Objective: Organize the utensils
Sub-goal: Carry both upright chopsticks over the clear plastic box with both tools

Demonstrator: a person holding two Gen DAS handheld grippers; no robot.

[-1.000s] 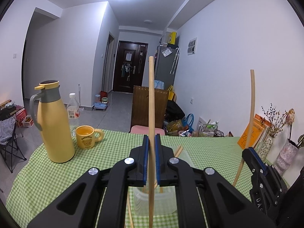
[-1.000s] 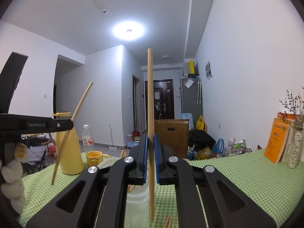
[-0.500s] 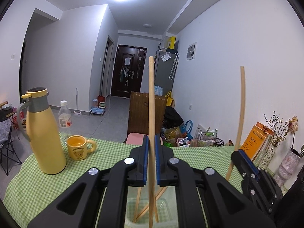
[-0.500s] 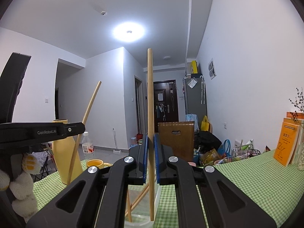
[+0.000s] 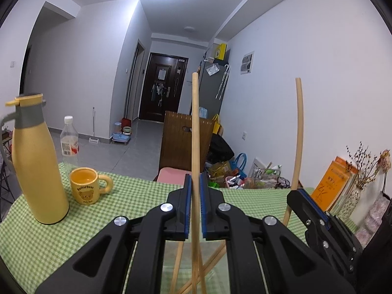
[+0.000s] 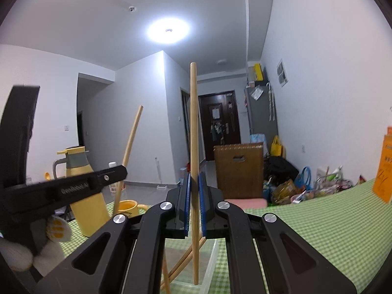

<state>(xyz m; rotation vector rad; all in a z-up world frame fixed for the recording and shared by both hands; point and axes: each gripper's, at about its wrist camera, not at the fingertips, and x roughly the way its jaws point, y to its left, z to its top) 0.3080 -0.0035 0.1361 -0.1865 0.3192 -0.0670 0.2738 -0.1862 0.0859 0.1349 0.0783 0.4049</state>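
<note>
The yellow mug [image 5: 85, 189], near the left edge of the green checked tablecloth [image 5: 137, 203], carries "Butterbear" in dark letters above a bear's face. The black arm of the left gripper [image 6: 73, 188] bears white lettering — blurred, it seems to begin "GenRobot". The orange book [image 5: 330, 186] at the cloth's right edge shows large print — too blurred to read.

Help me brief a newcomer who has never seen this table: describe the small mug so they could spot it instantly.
Start at the table with the green checked cloth, then find the tall yellow flask with a grey collar near its left end. The mug stands just right of that flask, in front of a clear plastic bottle. Unlike them, it is short, with a side handle and a printed bear.
</note>
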